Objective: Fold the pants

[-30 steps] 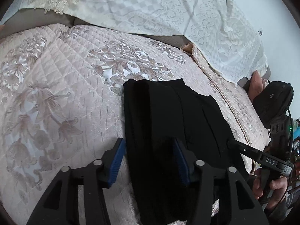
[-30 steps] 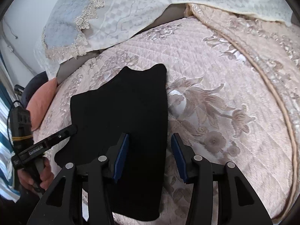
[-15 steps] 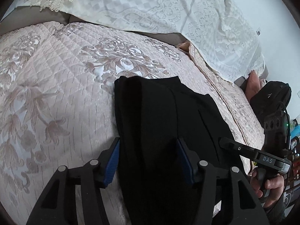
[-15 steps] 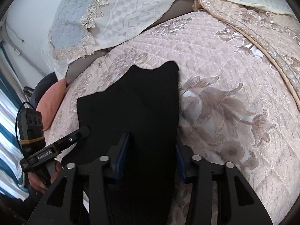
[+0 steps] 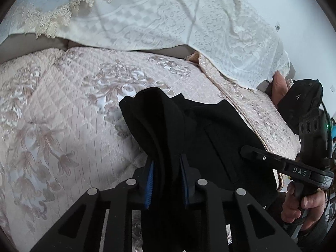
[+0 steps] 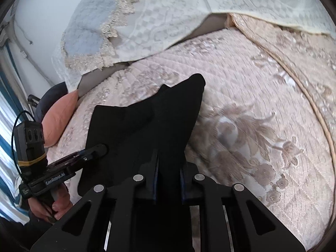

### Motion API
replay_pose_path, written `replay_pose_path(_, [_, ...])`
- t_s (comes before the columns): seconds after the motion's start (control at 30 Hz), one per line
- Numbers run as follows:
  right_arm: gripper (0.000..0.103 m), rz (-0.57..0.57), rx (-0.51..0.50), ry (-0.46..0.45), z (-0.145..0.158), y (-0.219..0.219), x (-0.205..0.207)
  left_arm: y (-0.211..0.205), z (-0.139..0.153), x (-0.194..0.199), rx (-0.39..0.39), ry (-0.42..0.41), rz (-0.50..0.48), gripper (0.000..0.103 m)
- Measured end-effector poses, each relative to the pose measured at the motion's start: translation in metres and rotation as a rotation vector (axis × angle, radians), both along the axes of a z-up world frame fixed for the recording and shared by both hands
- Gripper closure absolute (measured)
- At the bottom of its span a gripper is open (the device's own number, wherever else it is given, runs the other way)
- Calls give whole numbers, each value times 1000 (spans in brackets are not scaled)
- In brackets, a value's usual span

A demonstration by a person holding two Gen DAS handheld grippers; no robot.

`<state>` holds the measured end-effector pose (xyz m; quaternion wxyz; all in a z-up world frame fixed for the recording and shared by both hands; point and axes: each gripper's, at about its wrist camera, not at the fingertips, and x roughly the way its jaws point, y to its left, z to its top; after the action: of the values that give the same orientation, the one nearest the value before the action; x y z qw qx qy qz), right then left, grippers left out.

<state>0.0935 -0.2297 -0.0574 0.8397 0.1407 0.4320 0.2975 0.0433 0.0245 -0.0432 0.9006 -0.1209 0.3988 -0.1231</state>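
Pants [image 5: 210, 138], black, lie part-folded on my pink quilted bedspread [image 5: 63, 113], with the near edge raised off the quilt. Left gripper [image 5: 166, 180] is pinched tight on a bunched fold of the cloth; blue pads show on either side. Right gripper [image 6: 168, 180] is likewise clamped narrow on the near edge of the pants [image 6: 147, 126]. White lace cover [image 5: 168, 16] drapes the head end beyond. Orange cushion [image 6: 61, 117] sits at the bed's left side.

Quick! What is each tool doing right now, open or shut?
Left tool: shut on the black pants.
Right tool: shut on the same pants.
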Motion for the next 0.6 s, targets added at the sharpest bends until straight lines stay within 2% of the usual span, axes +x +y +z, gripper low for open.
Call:
replay_pose_path(0.27, [88,49,2,-63,27,25,3,19,23,8,27,-54,18,80])
replay_pose_path(0.6, [88,120,24,-113,42,89,55,73,40,48,107,-107,88,80])
